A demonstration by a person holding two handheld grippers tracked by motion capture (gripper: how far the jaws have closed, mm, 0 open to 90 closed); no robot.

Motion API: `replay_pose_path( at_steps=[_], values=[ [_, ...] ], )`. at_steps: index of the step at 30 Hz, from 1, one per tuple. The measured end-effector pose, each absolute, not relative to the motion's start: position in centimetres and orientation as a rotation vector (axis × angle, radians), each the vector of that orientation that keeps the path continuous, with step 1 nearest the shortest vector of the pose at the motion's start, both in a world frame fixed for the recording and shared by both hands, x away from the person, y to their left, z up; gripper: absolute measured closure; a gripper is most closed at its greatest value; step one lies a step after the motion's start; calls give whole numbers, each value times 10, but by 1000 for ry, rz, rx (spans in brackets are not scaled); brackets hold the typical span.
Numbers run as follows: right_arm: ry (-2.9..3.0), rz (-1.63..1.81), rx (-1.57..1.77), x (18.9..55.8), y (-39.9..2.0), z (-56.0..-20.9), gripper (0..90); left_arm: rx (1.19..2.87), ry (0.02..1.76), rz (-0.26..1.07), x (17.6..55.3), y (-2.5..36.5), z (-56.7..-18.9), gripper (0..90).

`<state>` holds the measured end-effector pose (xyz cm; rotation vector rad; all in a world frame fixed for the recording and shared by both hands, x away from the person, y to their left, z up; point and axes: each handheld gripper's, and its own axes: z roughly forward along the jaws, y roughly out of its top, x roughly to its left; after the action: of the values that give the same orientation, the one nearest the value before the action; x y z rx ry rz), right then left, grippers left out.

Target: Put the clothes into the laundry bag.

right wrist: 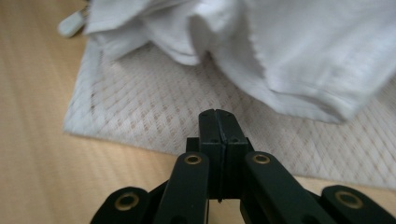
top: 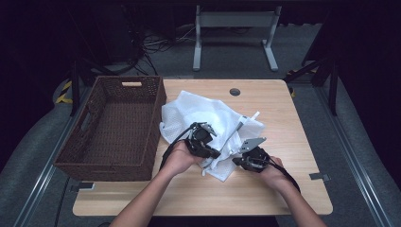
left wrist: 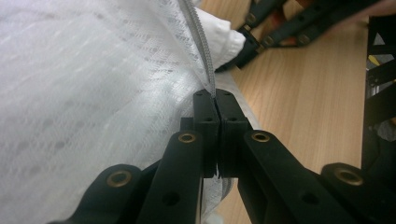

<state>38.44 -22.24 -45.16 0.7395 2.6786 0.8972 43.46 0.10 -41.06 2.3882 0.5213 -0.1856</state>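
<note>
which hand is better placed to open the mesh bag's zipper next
Right, probably. The left claw is shut on the zipper of the mesh bag, anchoring it. The right claw is shut on nothing, just above the mesh.

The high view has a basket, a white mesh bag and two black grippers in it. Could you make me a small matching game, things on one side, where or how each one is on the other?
Things:
1. wicker basket
2. white mesh bag
3. left gripper
4. right gripper

States:
A. shut with nothing between its jaws
B. crumpled on the wooden table
C. shut on the bag's zipper
D. nothing inside, at the table's left edge

Pairs: 1-D, 2-B, 3-C, 4-A
</note>
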Motion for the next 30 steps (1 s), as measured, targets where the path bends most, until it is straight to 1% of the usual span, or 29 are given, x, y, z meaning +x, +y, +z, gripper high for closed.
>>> replay_pose_path(
  at_steps=[9, 10, 12, 14, 16, 18, 21, 22, 23, 26, 30],
  values=[
    [2758, 915, 636, 367, -200, -452, 900, 2383, 530, -127, 446, -7, -408, 882],
    [2756, 916, 638, 367, -200, -452, 900, 2374, 538, -125, 445, -6, -407, 864],
    [2761, 935, 650, 368, -201, -452, 900, 2354, 549, -120, 441, -1, -405, 777],
    [2758, 949, 653, 369, -202, -451, 900, 2343, 553, -106, 435, 4, -401, 713],
    [2748, 982, 663, 369, -204, -448, 900, 2339, 539, -94, 426, 11, -395, 675],
    [2737, 1018, 673, 368, -205, -445, 900, 2318, 539, -91, 417, 18, -391, 665],
    [2725, 1036, 679, 367, -206, -441, 882, 2309, 540, -87, 406, 26, -390, 668],
    [2714, 1056, 683, 367, -206, -438, 859, 2312, 544, -102, 397, 31, -393, 669],
    [2714, 1056, 683, 367, -206, -438, 859, 2312, 544, -102, 397, 31, -393, 669],
    [2706, 1067, 688, 367, -206, -436, 829, 2337, 538, -114, 384, 34, -409, 667],
    [2702, 1073, 690, 368, -206, -436, 798, 2399, 531, -113, 379, 30, -428, 635]
  ],
)
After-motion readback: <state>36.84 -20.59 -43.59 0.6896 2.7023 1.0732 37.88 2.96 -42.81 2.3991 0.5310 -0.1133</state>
